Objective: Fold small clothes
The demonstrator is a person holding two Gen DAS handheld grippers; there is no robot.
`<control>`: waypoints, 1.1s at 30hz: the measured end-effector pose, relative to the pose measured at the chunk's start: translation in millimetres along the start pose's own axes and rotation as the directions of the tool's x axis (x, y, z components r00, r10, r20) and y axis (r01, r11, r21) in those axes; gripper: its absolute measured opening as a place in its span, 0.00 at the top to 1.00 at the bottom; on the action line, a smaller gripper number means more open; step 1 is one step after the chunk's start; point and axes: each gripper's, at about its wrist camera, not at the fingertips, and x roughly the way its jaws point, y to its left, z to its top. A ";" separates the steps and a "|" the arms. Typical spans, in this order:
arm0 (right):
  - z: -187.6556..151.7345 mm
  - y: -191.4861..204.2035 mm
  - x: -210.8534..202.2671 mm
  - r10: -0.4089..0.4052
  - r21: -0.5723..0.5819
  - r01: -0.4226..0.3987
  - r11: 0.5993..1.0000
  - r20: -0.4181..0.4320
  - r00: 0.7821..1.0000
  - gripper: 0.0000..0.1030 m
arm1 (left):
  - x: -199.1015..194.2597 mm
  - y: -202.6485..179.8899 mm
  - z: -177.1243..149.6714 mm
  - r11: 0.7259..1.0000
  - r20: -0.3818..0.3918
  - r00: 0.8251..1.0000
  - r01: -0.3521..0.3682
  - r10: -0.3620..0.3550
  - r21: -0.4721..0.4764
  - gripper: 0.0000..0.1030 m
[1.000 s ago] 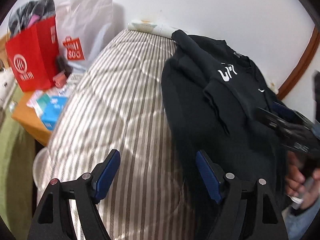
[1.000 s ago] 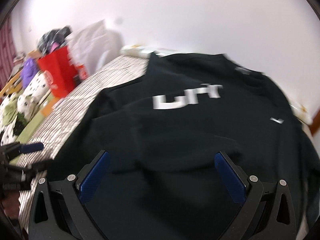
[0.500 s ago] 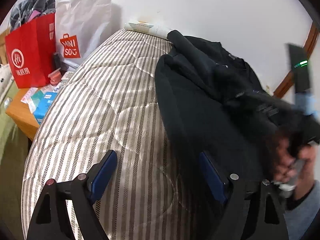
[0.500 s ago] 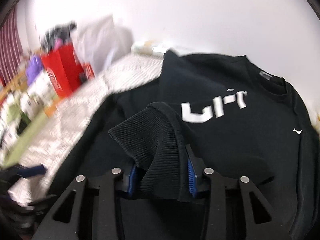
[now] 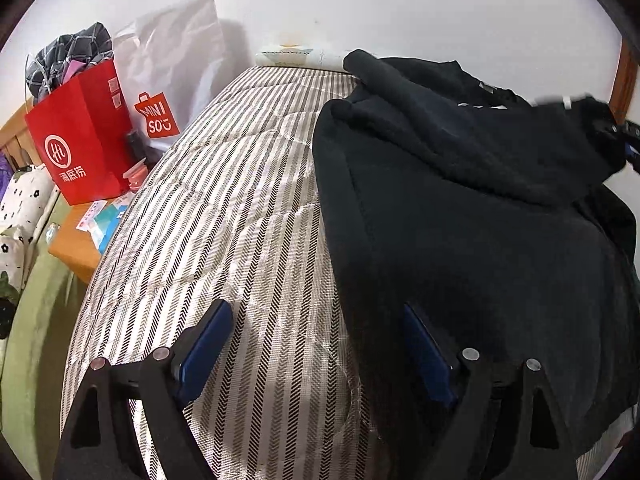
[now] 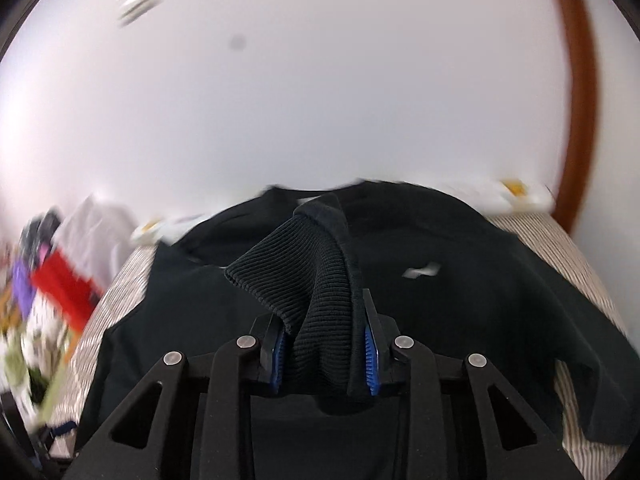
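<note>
A black sweatshirt (image 5: 460, 220) with white print lies spread on the striped mattress (image 5: 240, 200). My left gripper (image 5: 316, 320) hangs open just above the mattress, and its right finger is over the sweatshirt's left edge. Nothing is between its pads. In the right wrist view my right gripper (image 6: 322, 316) has its jaws closing on a ribbed cuff (image 6: 304, 264), and both blue pads press the bunched fabric. The cuff is held raised over the sweatshirt's (image 6: 480, 300) chest. In the left wrist view the lifted sleeve (image 5: 580, 148) rises at the far right.
A red paper bag (image 5: 80, 136) and a white shopping bag (image 5: 172, 80) stand left of the mattress by a wooden side table (image 5: 76, 248) with small boxes. A white wall is behind. A wooden door frame (image 6: 580, 100) stands at the right.
My right gripper went from wide open to closed on the cuff and carried it up and across the sweatshirt. The left gripper sank slightly toward the mattress.
</note>
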 end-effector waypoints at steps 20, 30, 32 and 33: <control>-34.5 -77.4 -2.6 -0.239 0.025 0.245 0.969 -0.141 0.961 0.54 | -4.7 6.4 18.2 0.999 -0.021 1.000 0.020 -0.021 -0.036 0.18; 23.6 61.5 64.1 0.024 -0.186 -0.045 0.982 -0.114 0.993 0.43 | 13.3 -6.5 82.4 1.000 0.021 1.000 -0.023 0.022 0.020 0.24; 28.9 84.6 89.2 0.079 -0.196 -0.105 0.975 -0.137 0.987 0.43 | 22.2 -9.3 91.1 0.999 0.027 1.000 -0.015 0.014 0.028 0.28; 32.0 99.8 107.7 0.120 -0.199 -0.149 0.969 -0.153 0.981 0.43 | 25.5 -10.5 93.8 0.999 0.026 1.000 -0.015 0.014 0.031 0.30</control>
